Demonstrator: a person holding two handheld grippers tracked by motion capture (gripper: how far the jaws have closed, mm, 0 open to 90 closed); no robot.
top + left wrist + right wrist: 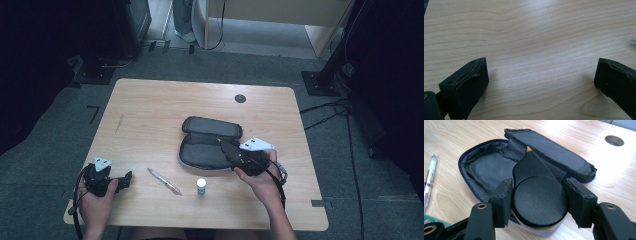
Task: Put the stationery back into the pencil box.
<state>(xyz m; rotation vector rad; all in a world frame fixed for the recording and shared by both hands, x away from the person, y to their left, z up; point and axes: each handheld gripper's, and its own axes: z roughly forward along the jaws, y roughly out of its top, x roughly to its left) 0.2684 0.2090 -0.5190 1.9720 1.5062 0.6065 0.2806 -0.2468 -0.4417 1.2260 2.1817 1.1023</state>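
Where the high view looks down on the pale wooden desk [150,110], the right tool [235,152] sits at the near right edge of an open dark pencil case [207,145], its jaws half-spread around a black object that is hard to make out from here. The right hand [257,175] holds it from below, forearm coming up from the bottom edge. The left tool [122,180] rests low at the near left corner in the left hand [97,192], pointing right toward a pen [164,181] lying slantwise on the desk. A small white bottle with a green band [201,186] stands just in front of the case. A dark round hole [240,98] marks the far side of the desk; around it lies grey carpet with black stands and cables, and a wooden cabinet stands beyond.

In the left gripper view, the left tool [540,75] stands wide apart with only bare wood grain between its jaws, touching nothing.

In the right gripper view, the right tool [537,200] grips a black round-bodied tape dispenser [537,192] by its flanks, both pads pressed against it, its narrow end pointing into the grey-lined pencil case [486,170]. The case's flap lies folded back behind, and the pen [430,175] lies at the left.
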